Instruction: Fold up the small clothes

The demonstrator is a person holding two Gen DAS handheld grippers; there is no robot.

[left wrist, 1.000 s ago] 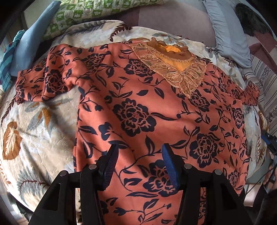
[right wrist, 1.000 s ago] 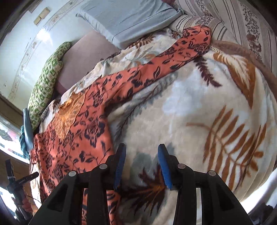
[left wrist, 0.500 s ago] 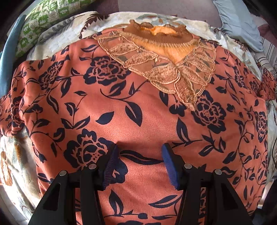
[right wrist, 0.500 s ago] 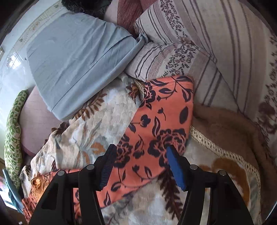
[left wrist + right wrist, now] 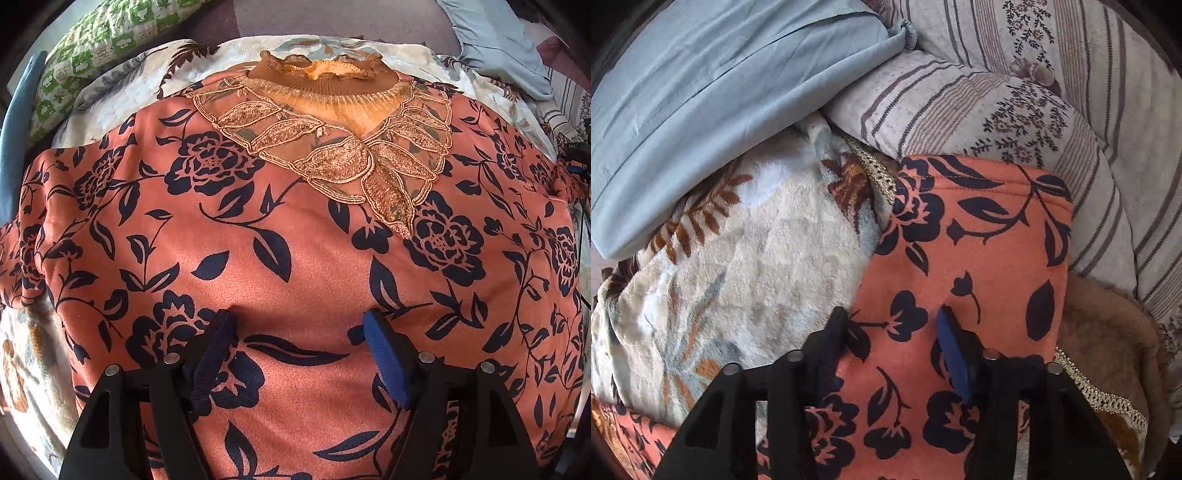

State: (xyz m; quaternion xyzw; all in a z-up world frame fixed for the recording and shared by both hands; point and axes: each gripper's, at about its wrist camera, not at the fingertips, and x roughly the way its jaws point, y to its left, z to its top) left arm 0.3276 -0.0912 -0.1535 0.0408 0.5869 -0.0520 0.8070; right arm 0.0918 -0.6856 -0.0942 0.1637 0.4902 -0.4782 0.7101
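Observation:
An orange top with dark blue flowers (image 5: 295, 236) lies spread flat, front up, on a leaf-print blanket (image 5: 122, 99). Its gold embroidered collar (image 5: 332, 147) points away from me. My left gripper (image 5: 297, 325) is open, its blue pads down on the chest of the top, nothing between them. In the right wrist view the end of one sleeve (image 5: 979, 266) lies over the blanket (image 5: 738, 277) against a striped pillow. My right gripper (image 5: 890, 321) is open, its fingers straddling the sleeve near the cuff, the fabric between them.
A green patterned pillow (image 5: 99, 48) and a blue-grey pillow (image 5: 495, 44) lie beyond the collar. In the right wrist view a blue-grey pillow (image 5: 720, 92), a striped floral pillow (image 5: 1015, 110) and a brown fleecy blanket with gold trim (image 5: 1108, 350) ring the sleeve end.
My left gripper moved forward over the top toward the collar and came down onto the chest. My right gripper travelled along the sleeve to its cuff and lowered over it.

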